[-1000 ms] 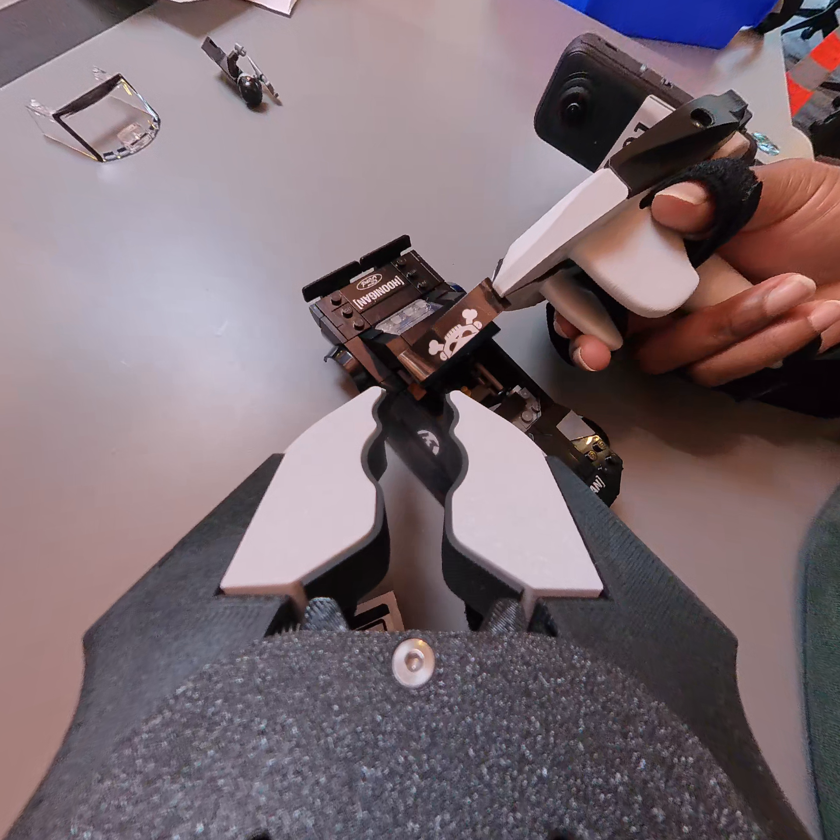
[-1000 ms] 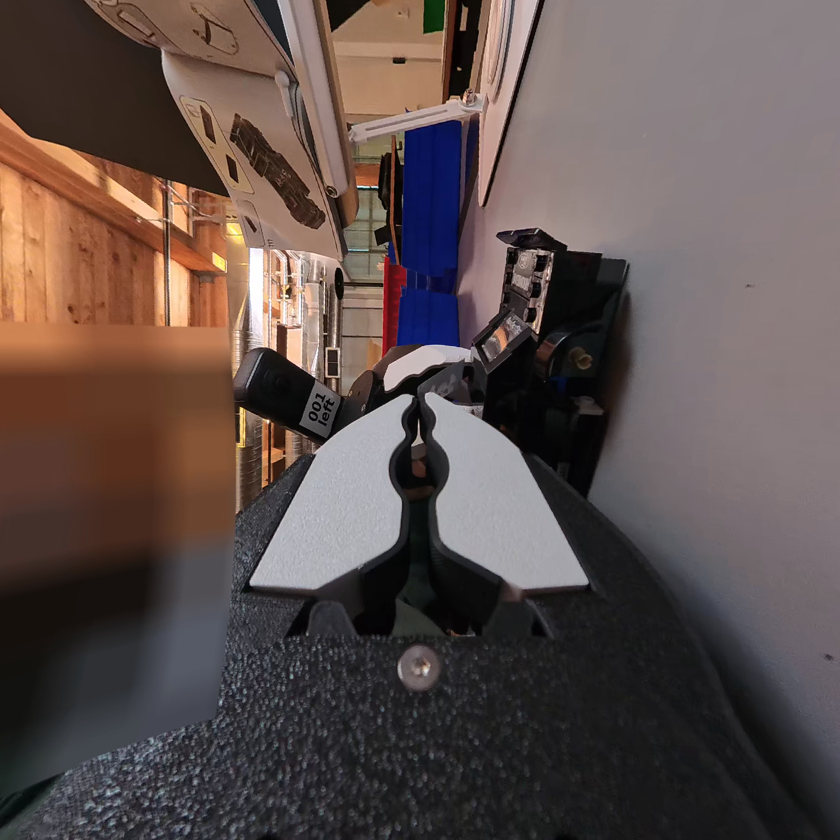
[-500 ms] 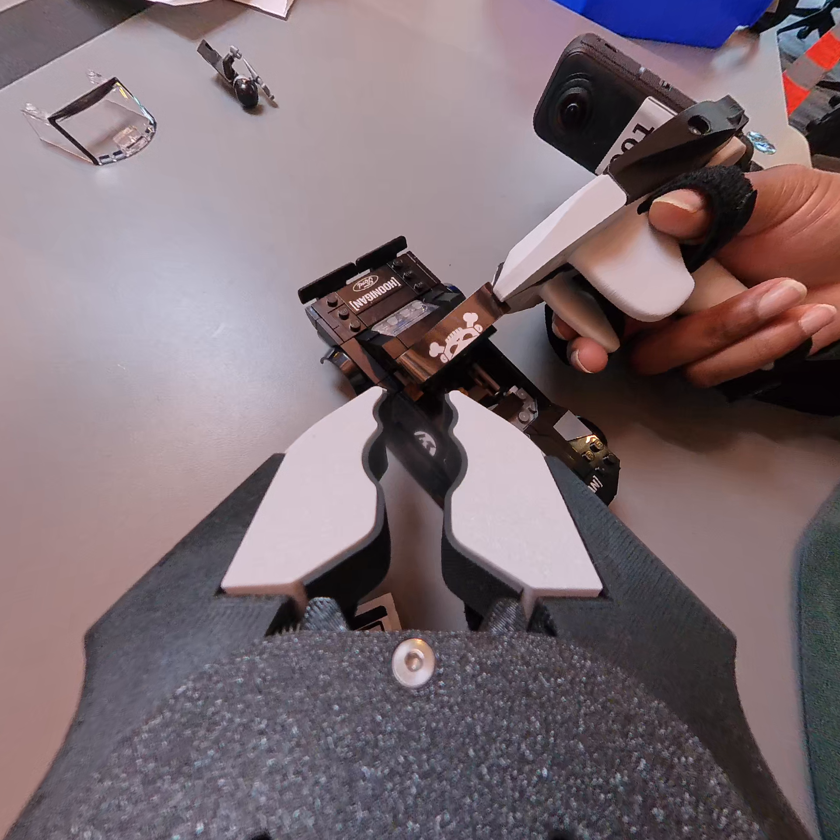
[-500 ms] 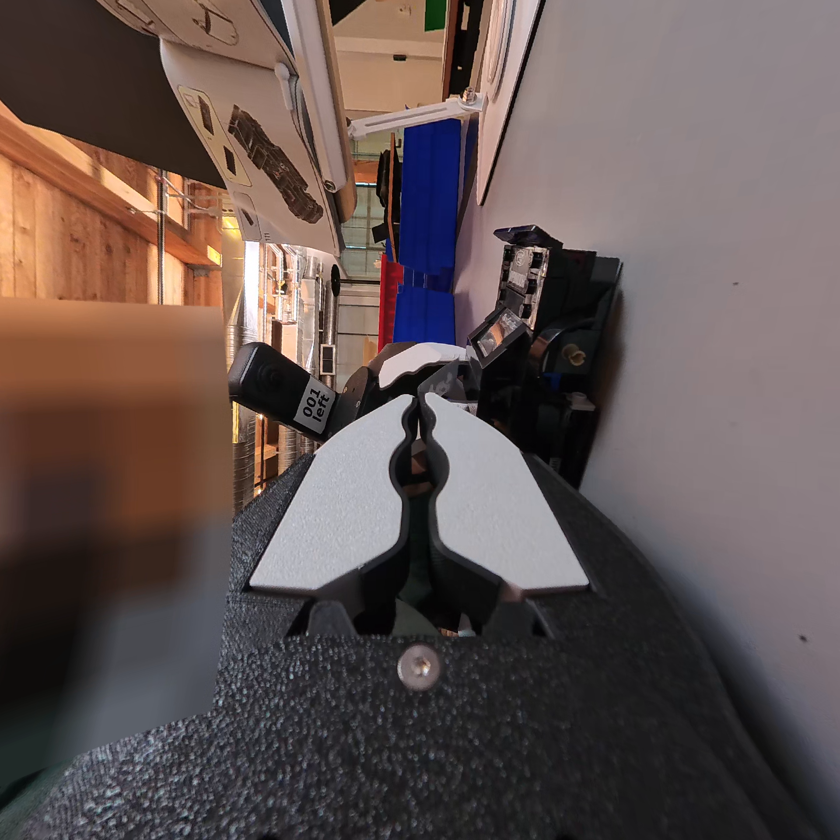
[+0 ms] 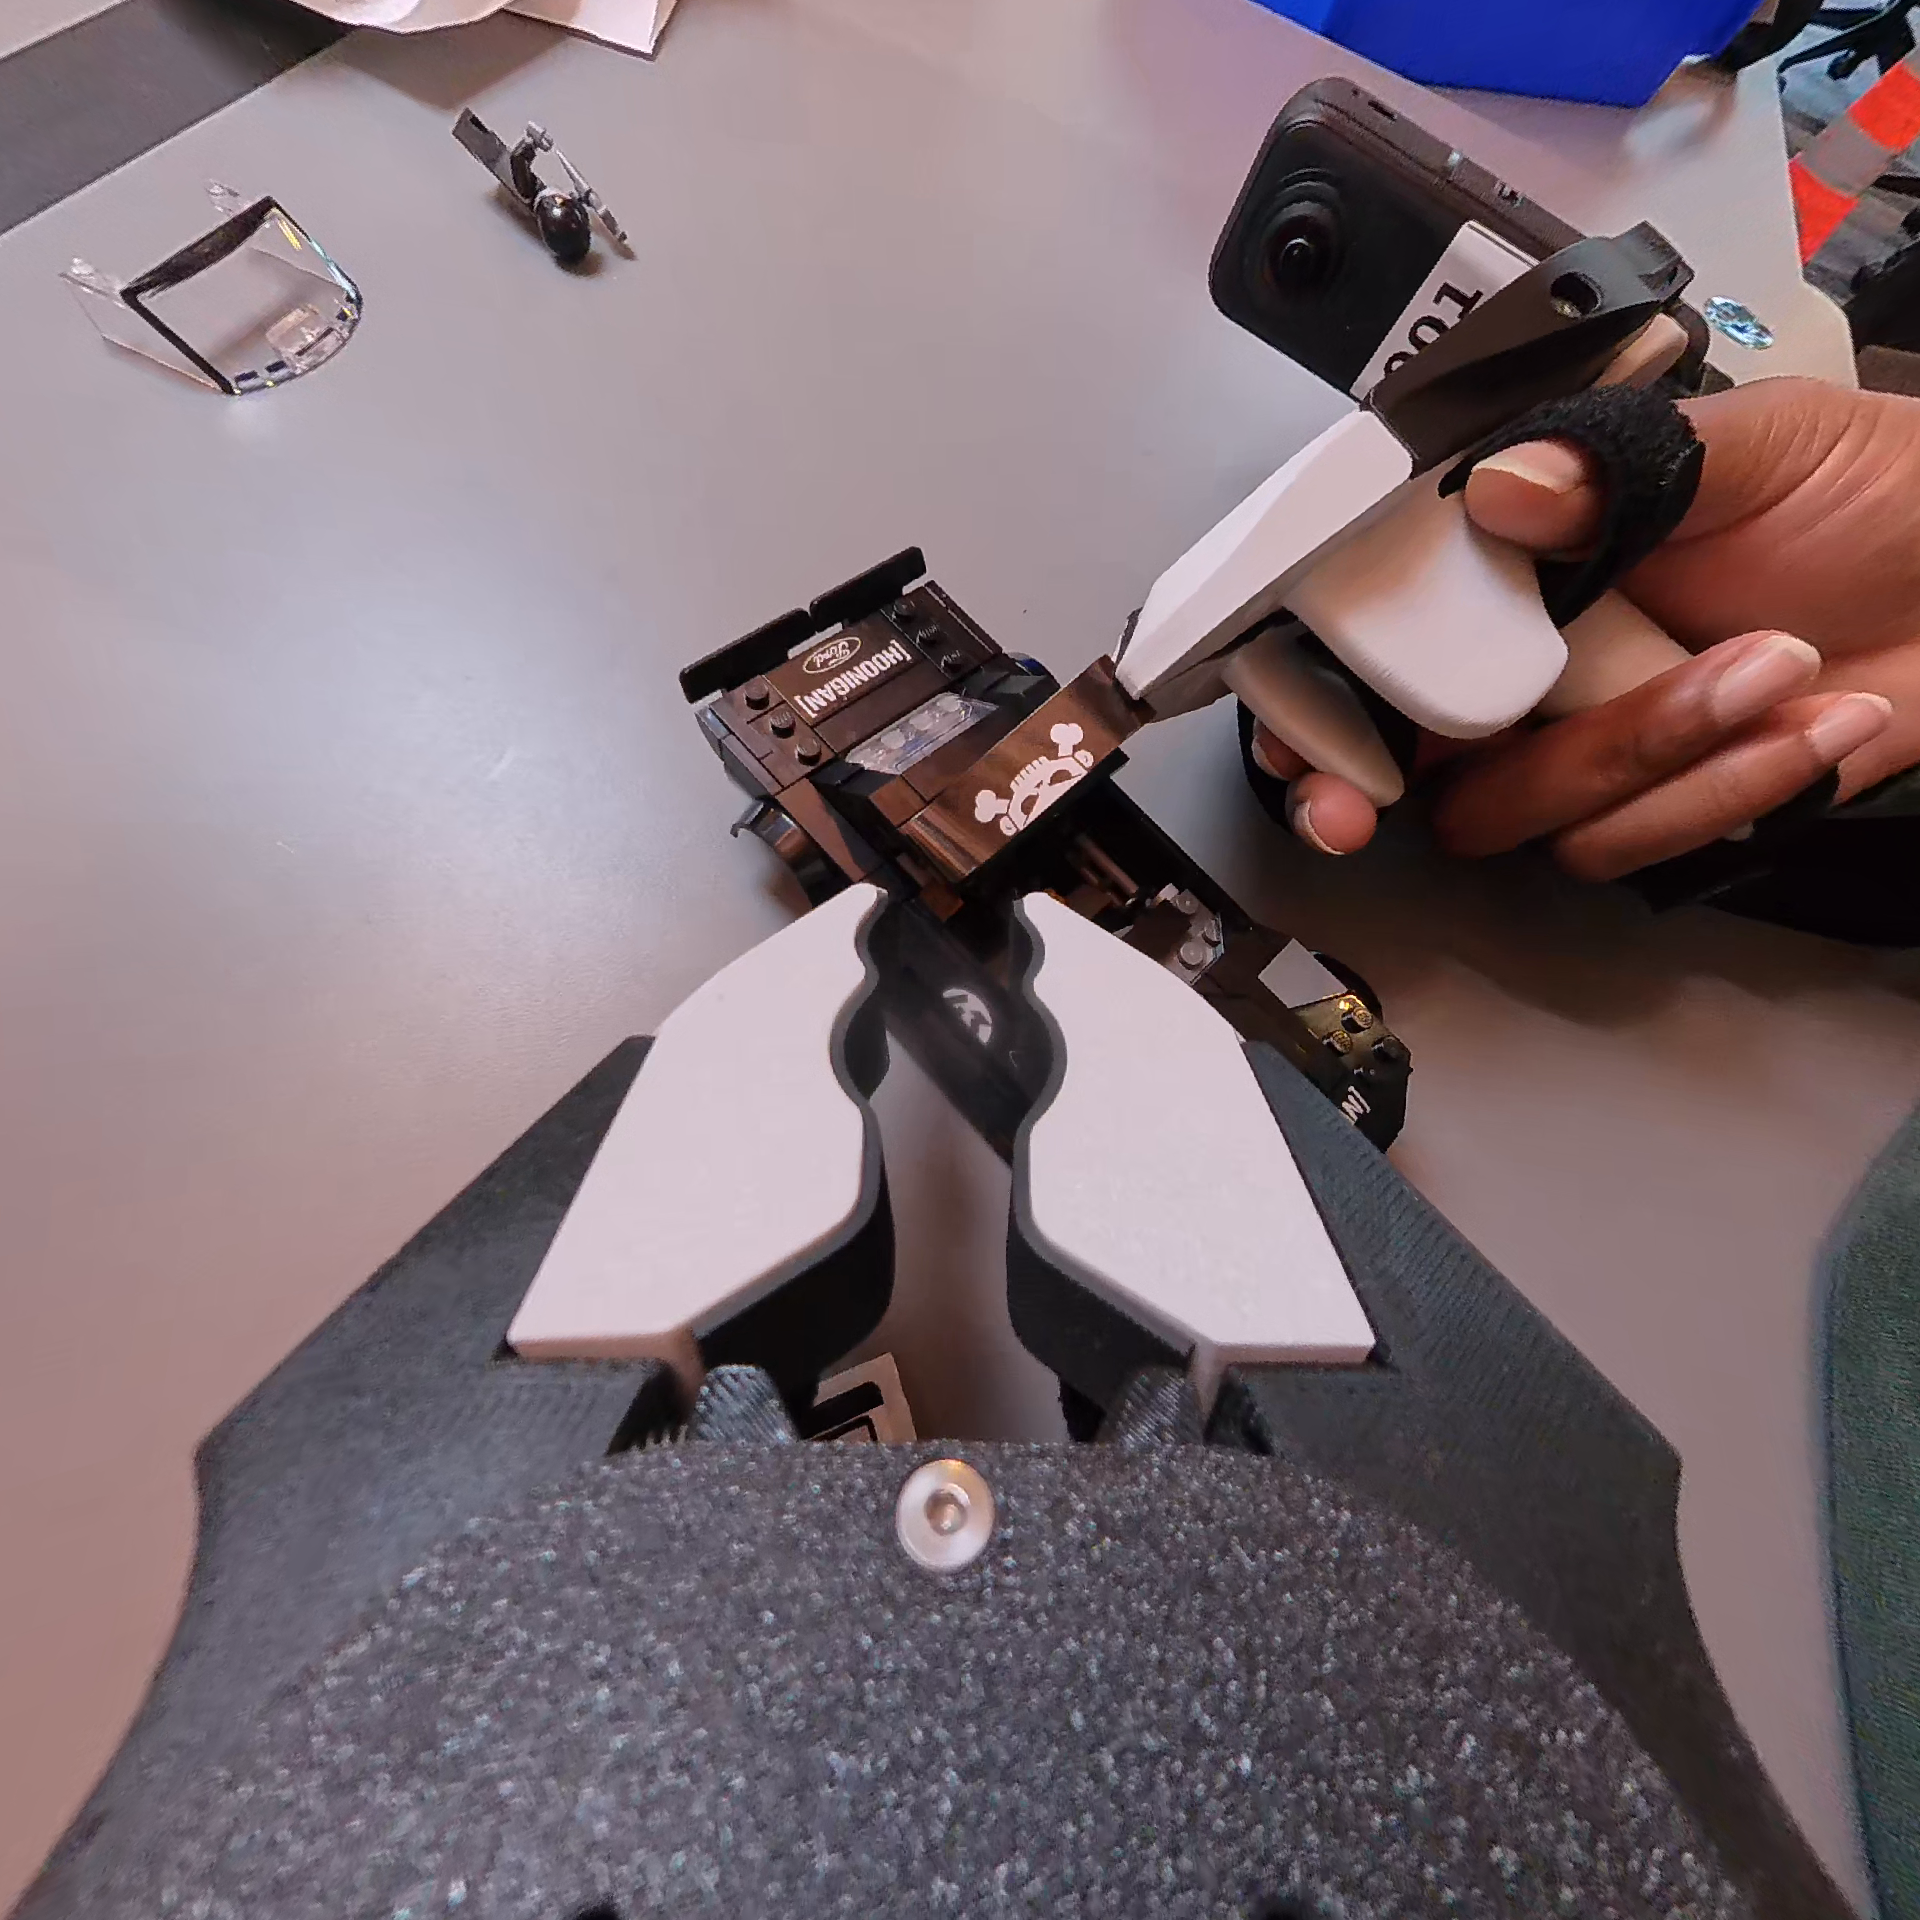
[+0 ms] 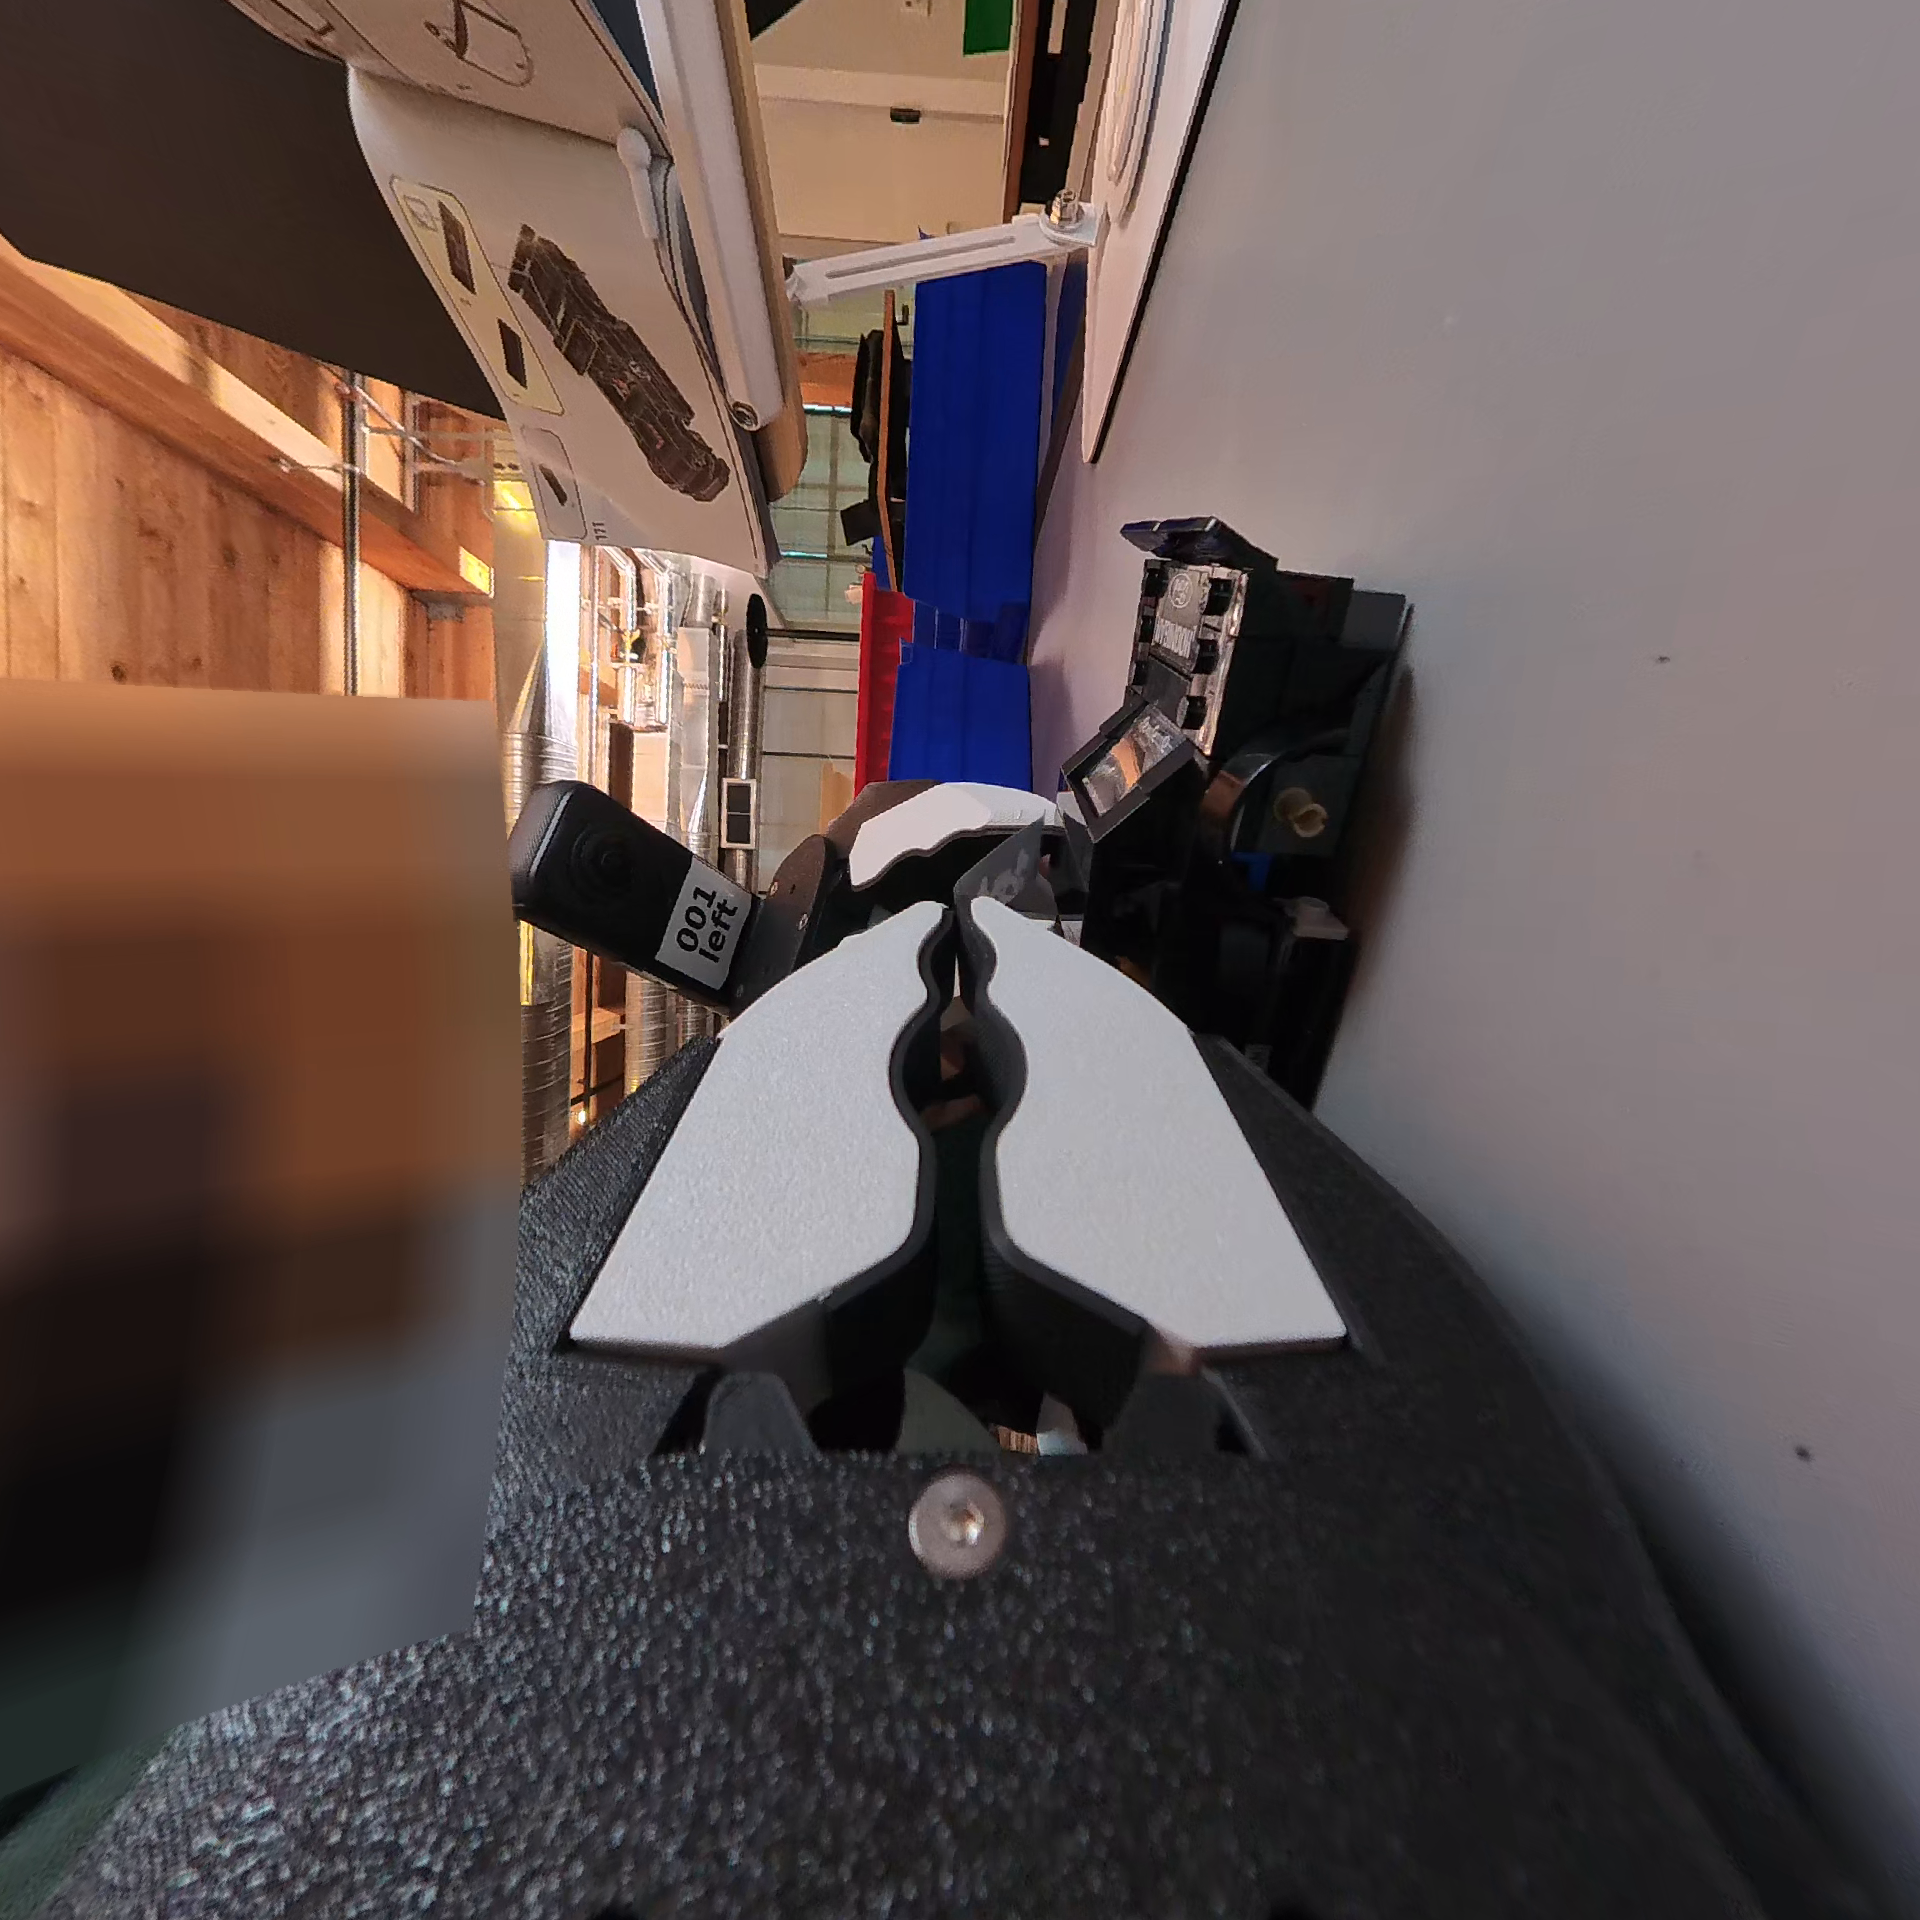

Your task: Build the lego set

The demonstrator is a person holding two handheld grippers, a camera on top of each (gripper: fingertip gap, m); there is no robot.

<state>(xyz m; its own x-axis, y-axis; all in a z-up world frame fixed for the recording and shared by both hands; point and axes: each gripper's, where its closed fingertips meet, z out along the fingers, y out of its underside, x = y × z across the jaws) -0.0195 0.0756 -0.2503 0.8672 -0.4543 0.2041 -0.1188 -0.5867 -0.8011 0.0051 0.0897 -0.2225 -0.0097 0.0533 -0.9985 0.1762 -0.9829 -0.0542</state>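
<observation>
A Lego car (image 5: 935,790) sits mid-table (image 5: 416,623), between two grippers (left (image 5: 948,909) nearer, right (image 5: 1132,675) beyond); a windscreen piece (image 5: 223,312) lies far left.

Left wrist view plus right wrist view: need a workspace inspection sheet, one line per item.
Surface: smooth grey tabletop.
Job's things: partly built black brick car; glossy black roof panel with white emblem, tilted over it.
Clutter: clear curved windscreen piece; small black-and-grey brick subassembly; open instruction booklet.
Grippers: left hand-held gripper clamps car; right hand-held gripper pinches panel's edge.
Cables: nothing seen.
Surroundings: blue bin, wooden wall.
</observation>
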